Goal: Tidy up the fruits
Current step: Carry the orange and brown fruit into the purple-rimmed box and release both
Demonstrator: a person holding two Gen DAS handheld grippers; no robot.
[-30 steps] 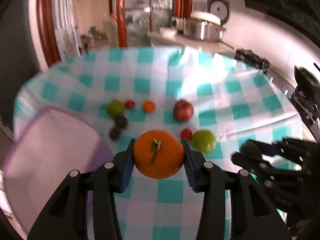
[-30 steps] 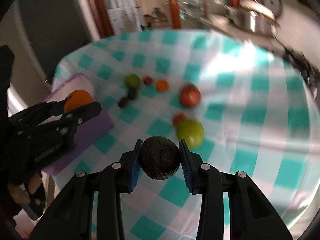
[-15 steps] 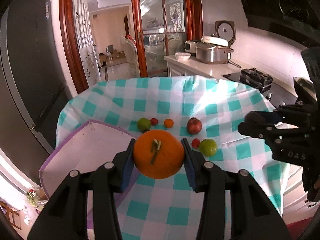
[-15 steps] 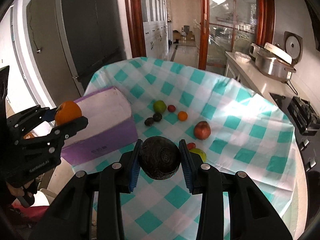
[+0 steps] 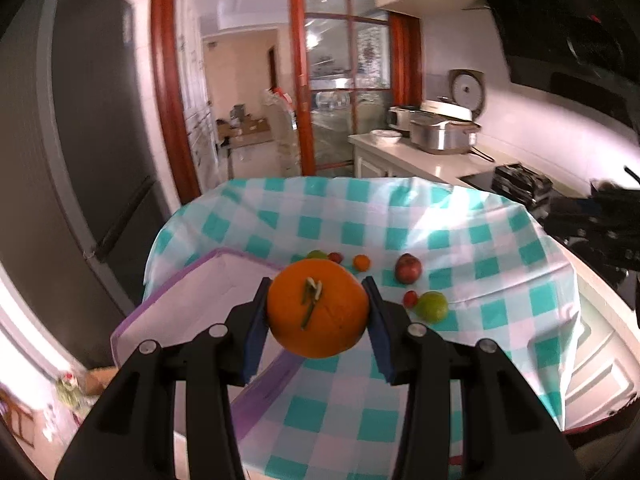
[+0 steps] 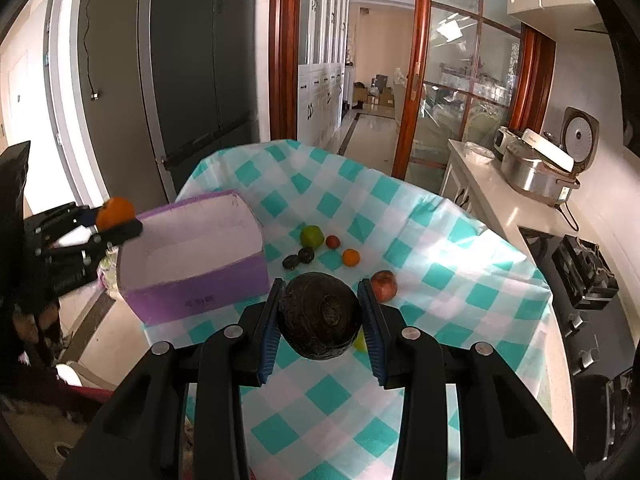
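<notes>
Both grippers are loaded and neither fruit is stowed yet, so the sorting looks barely begun. The left gripper has its fingers clamped on an orange, held in the air over the near edge of the purple box; from the right wrist view that orange sits just outside the box's left wall, not yet above the opening. The right gripper has its fingers clamped on a dark round fruit, held above the checked cloth on the counter, to the right of the box and apart from it. The box stands at the left edge of the counter with its top open, and what shows of its white inside holds no fruit, though the near bottom is hidden behind its front wall. Still lying loose on the cloth, well apart from the box, are a green fruit, a small red one, a small orange one, two small dark ones, and a red apple; the left wrist view also shows a second green fruit with another small red one touching or just beside it. Judging by this, two drops into the box are pending, then about eight pickups remain.
</notes>
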